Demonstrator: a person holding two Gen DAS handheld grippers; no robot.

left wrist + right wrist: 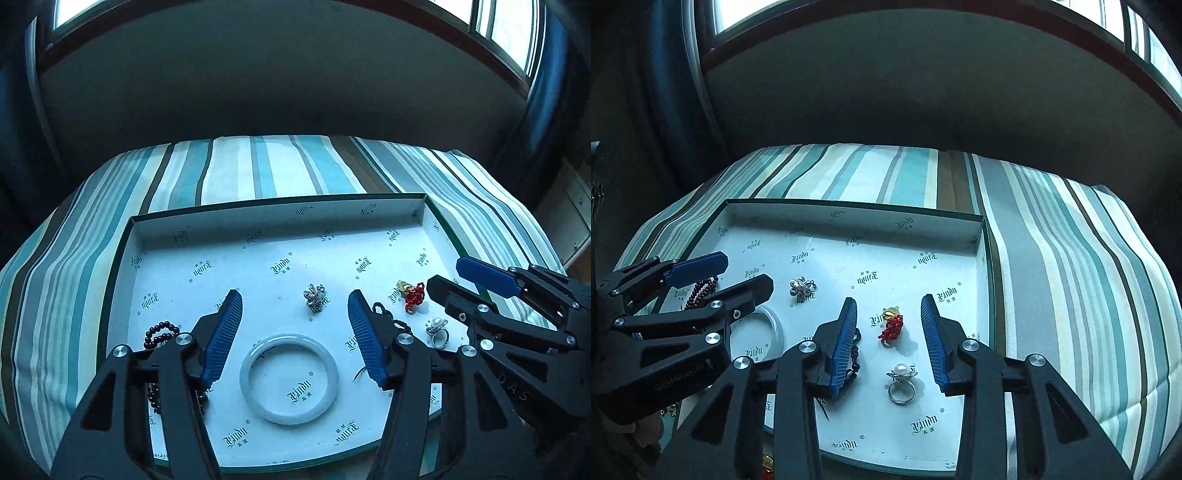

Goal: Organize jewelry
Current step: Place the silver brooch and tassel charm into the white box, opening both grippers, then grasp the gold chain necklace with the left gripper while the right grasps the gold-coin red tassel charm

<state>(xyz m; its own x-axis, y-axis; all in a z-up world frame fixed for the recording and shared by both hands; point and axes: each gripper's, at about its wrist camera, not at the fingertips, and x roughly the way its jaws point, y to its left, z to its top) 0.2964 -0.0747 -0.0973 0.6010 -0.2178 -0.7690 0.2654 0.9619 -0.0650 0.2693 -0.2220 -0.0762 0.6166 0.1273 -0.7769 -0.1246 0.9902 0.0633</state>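
A striped bedspread [280, 166] covers the bed, with a shallow white tray [280, 216] resting on it.

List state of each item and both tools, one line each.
left tool: open, holding nothing, over the bangle
right tool: open, holding nothing, over the red charm
white bangle: flat in the tray
silver flower brooch: loose in the tray
red and gold charm: loose in the tray
pearl ring: loose in the tray, untouched
dark red bead bracelet: in the tray, partly hidden
tray: uncovered, on the striped bedspread
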